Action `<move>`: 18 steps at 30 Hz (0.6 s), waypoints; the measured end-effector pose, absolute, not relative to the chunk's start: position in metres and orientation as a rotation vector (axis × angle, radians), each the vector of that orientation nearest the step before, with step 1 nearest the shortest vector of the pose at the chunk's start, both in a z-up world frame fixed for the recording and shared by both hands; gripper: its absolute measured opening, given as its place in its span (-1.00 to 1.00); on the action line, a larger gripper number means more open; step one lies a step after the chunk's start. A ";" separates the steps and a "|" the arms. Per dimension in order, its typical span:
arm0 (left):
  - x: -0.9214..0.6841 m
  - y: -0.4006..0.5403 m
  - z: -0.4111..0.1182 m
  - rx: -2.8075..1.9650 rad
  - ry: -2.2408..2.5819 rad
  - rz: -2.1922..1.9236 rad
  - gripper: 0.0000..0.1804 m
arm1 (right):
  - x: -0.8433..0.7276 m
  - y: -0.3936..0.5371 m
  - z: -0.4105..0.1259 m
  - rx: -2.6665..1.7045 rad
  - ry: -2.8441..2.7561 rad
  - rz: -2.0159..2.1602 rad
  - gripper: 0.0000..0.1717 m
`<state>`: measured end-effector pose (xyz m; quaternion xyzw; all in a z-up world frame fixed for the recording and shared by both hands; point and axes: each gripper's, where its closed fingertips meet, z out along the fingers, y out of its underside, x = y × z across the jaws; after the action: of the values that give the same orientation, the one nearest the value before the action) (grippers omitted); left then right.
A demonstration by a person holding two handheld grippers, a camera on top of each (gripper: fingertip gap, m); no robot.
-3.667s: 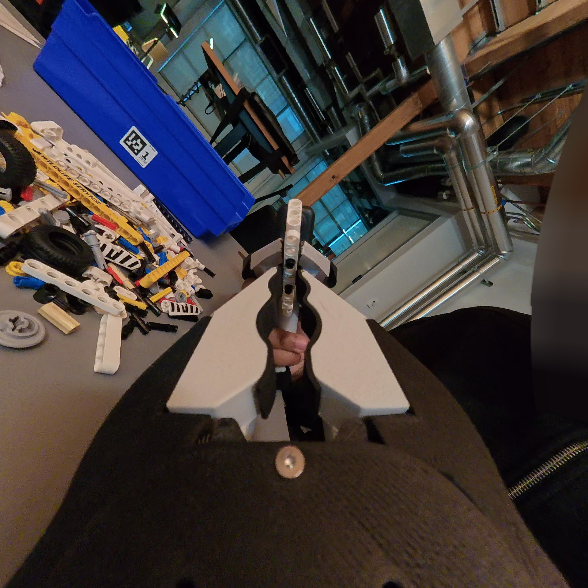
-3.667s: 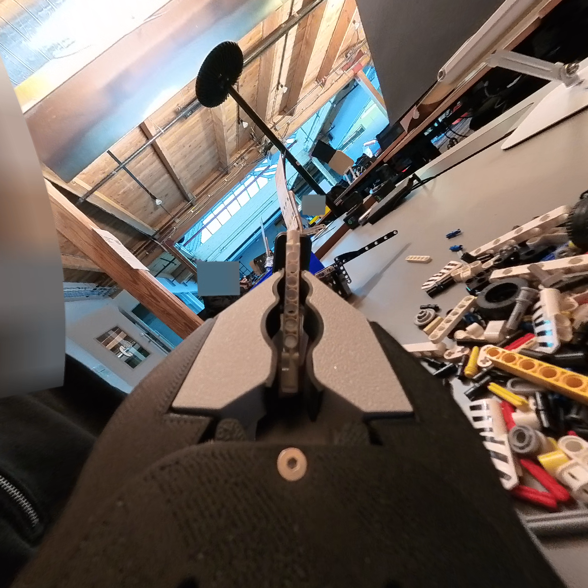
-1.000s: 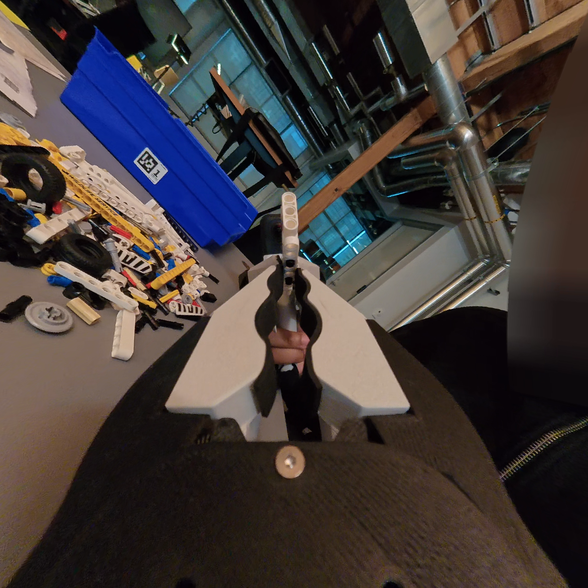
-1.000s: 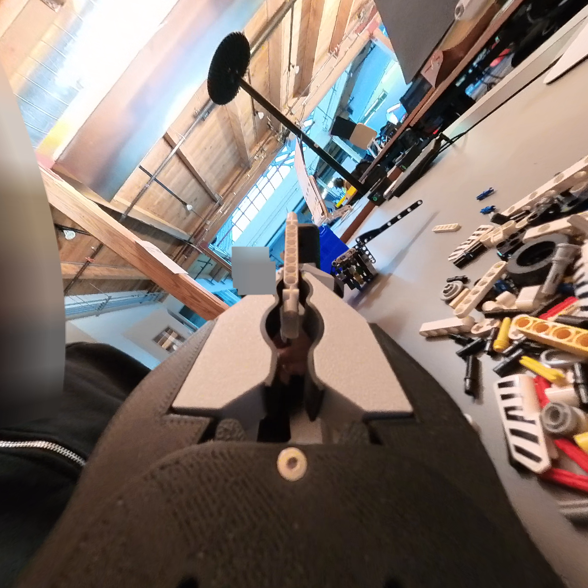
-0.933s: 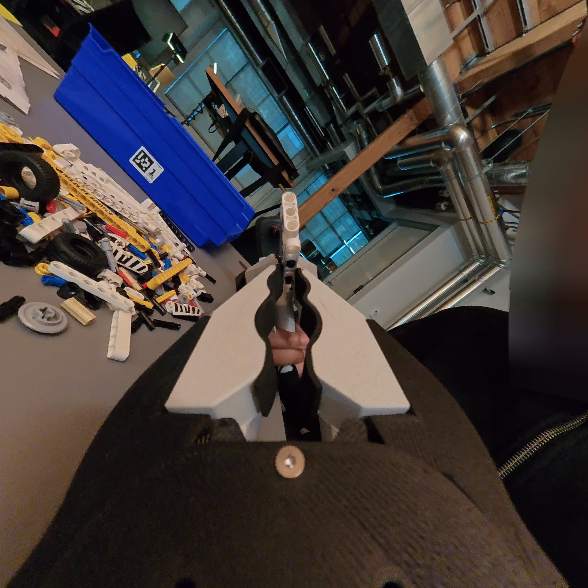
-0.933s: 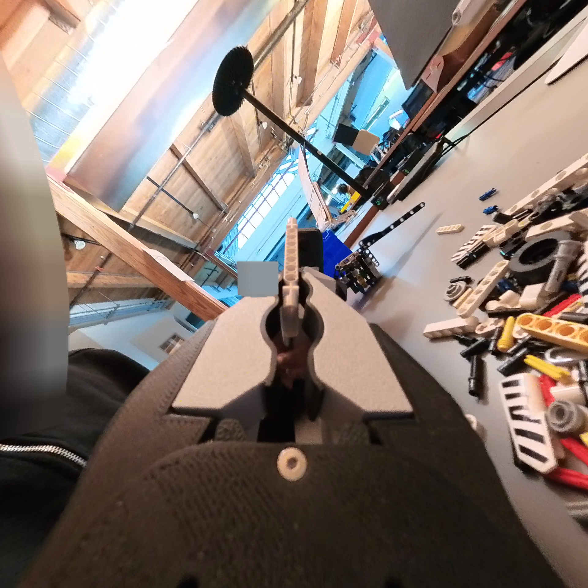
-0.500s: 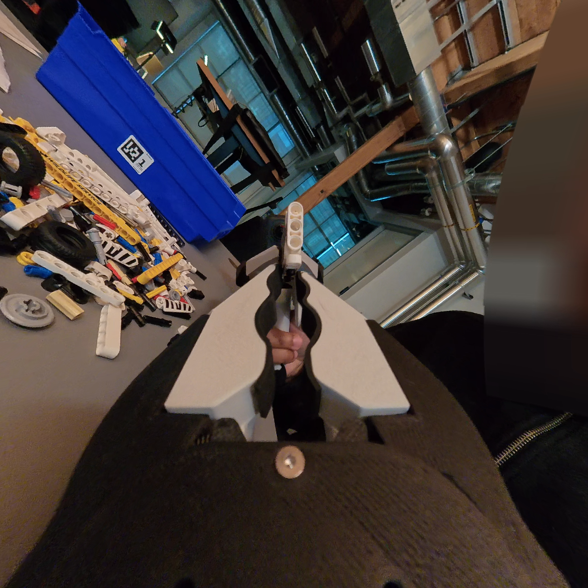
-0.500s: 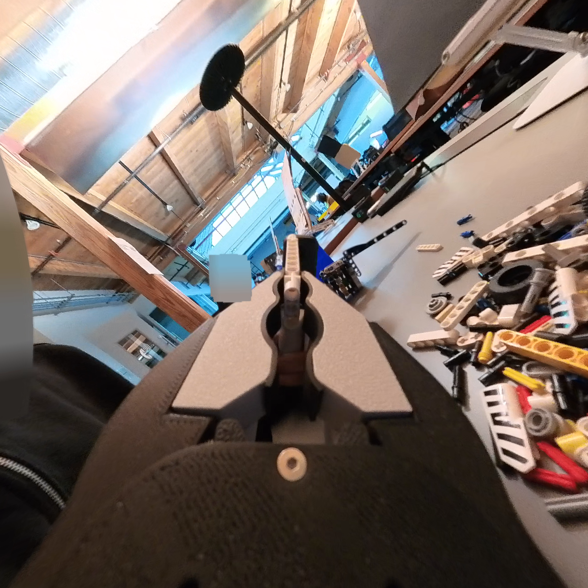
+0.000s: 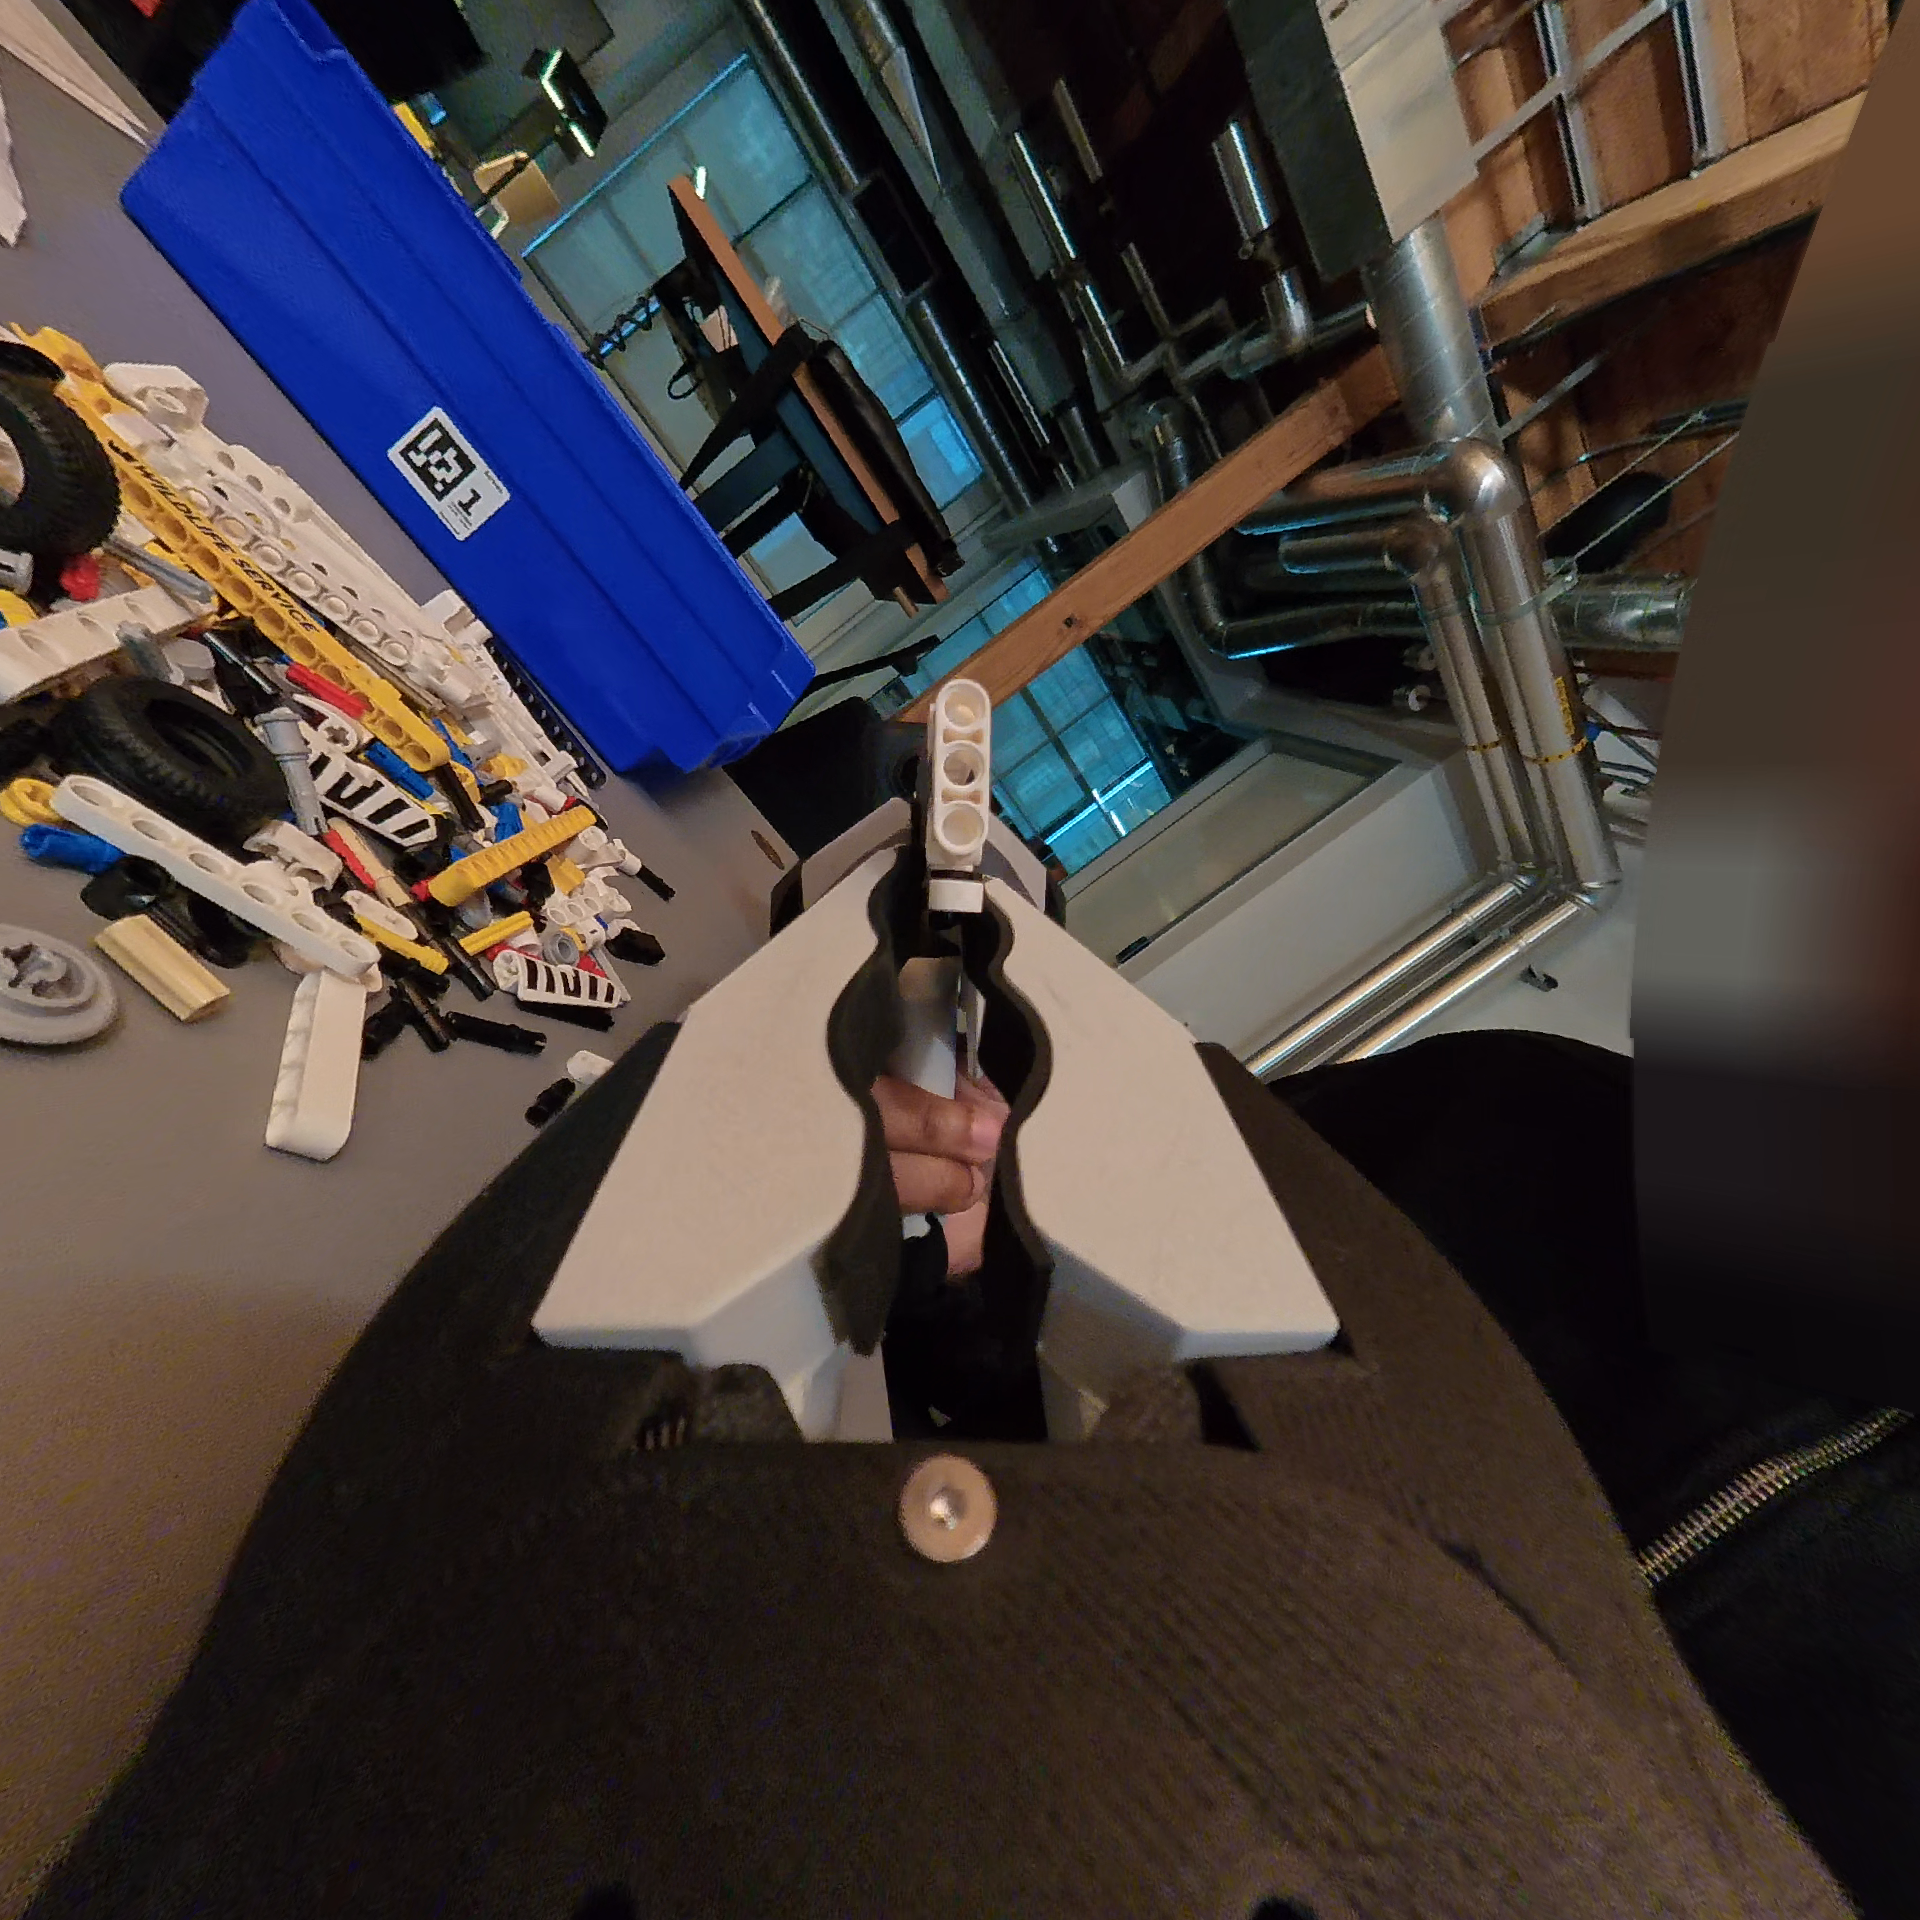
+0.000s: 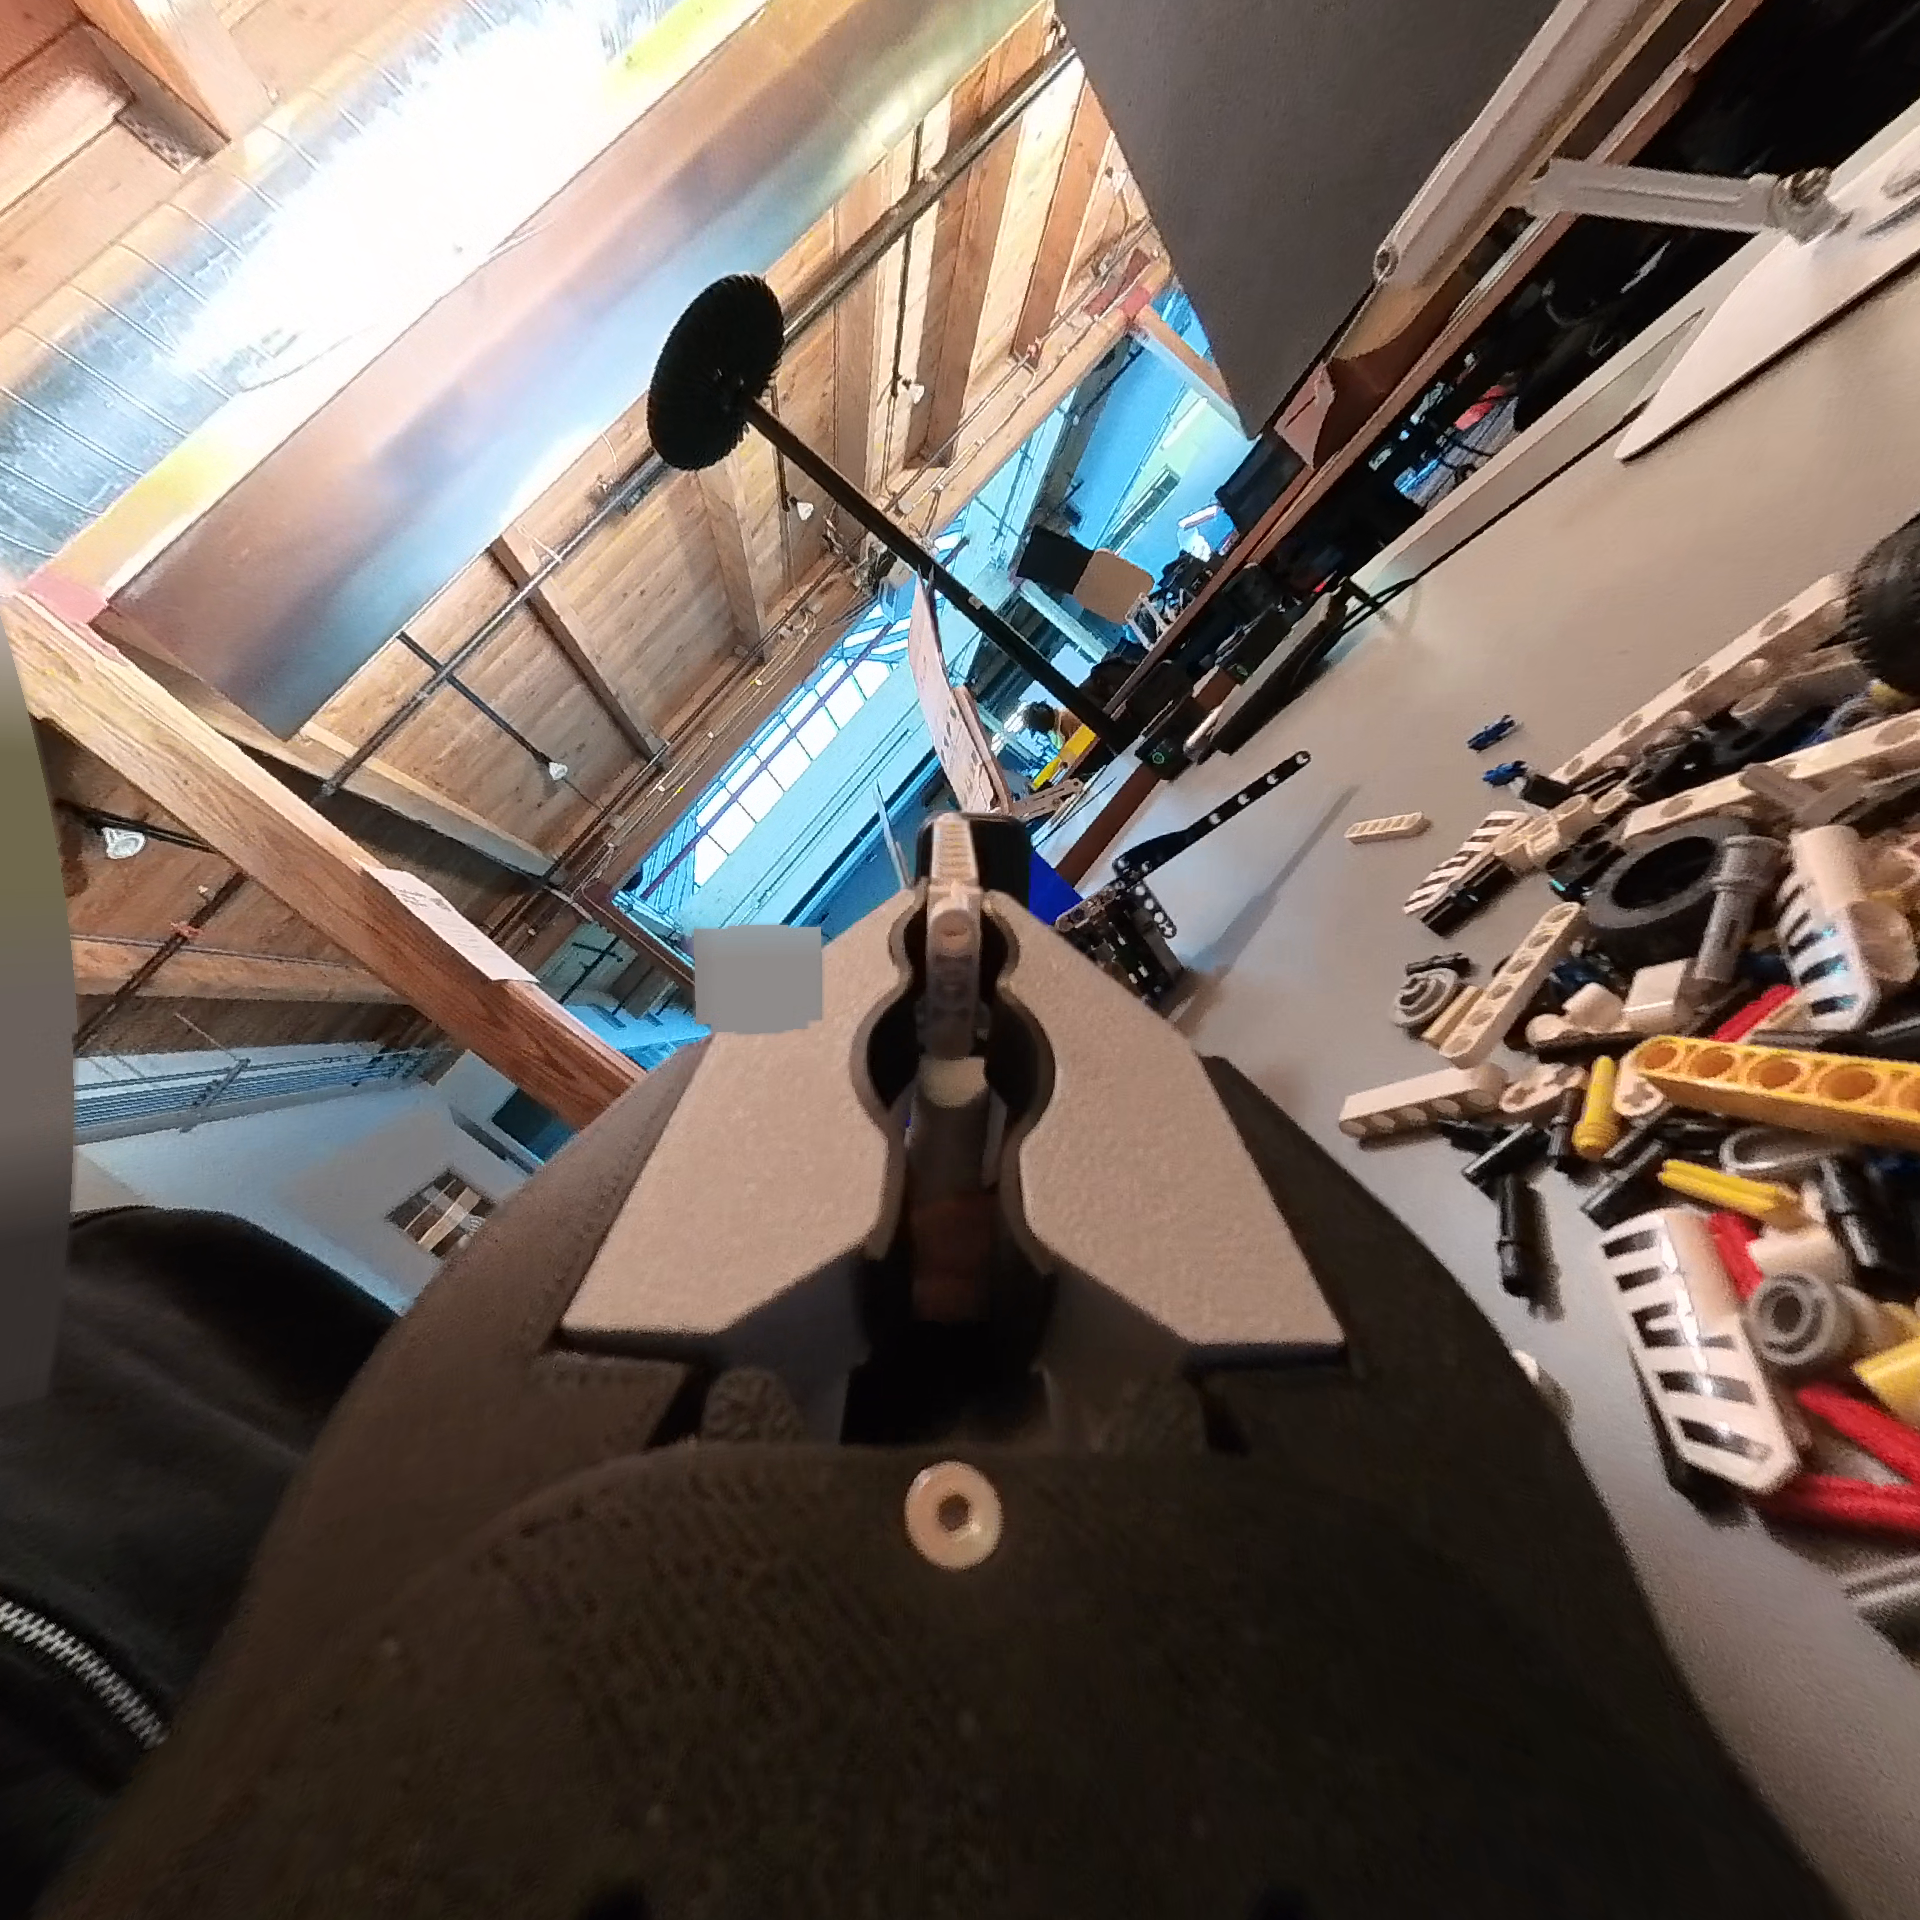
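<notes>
Where both grippers meet, white beam point(image 9: 957, 774).

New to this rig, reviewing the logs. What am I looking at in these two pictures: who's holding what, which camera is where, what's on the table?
No robot: a person holds a two-finger gripper in each hand, with a camera looking along each one's fingers. In the left wrist view, the left gripper is shut on a white holed beam. In the right wrist view, the right gripper is shut on a light holed beam seen edge-on. The grey table carries a pile of building-toy parts beside a blue bin.
</notes>
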<state>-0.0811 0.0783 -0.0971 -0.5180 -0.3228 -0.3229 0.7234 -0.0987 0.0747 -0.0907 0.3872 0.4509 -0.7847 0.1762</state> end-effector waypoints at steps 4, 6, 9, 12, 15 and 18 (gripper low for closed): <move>-0.081 0.081 -0.098 -1.129 -0.733 -0.719 -0.91 | -0.100 0.078 -0.090 1.111 1.249 -2.237 -0.97; -0.080 0.082 -0.098 -1.135 -0.736 -0.724 -0.90 | -0.100 0.078 -0.090 1.114 1.257 -2.252 -0.97; -0.077 0.082 -0.098 -1.156 -0.729 -0.737 -0.90 | -0.099 0.079 -0.088 1.111 1.280 -2.276 -0.97; -0.075 0.082 -0.099 -1.181 -0.720 -0.752 -0.89 | -0.098 0.077 -0.088 1.107 1.293 -2.272 -0.98; -0.073 0.081 -0.099 -1.203 -0.710 -0.760 -0.88 | -0.097 0.077 -0.087 1.090 1.291 -2.275 -0.97; -0.069 0.080 -0.099 -1.228 -0.683 -0.780 -0.88 | -0.095 0.075 -0.085 1.067 1.265 -2.271 -0.97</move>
<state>-0.0694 0.0800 -0.0989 -0.5499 -0.3060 -0.3495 0.6942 -0.0946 0.0754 -0.0855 0.3744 0.4439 -0.7972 0.1652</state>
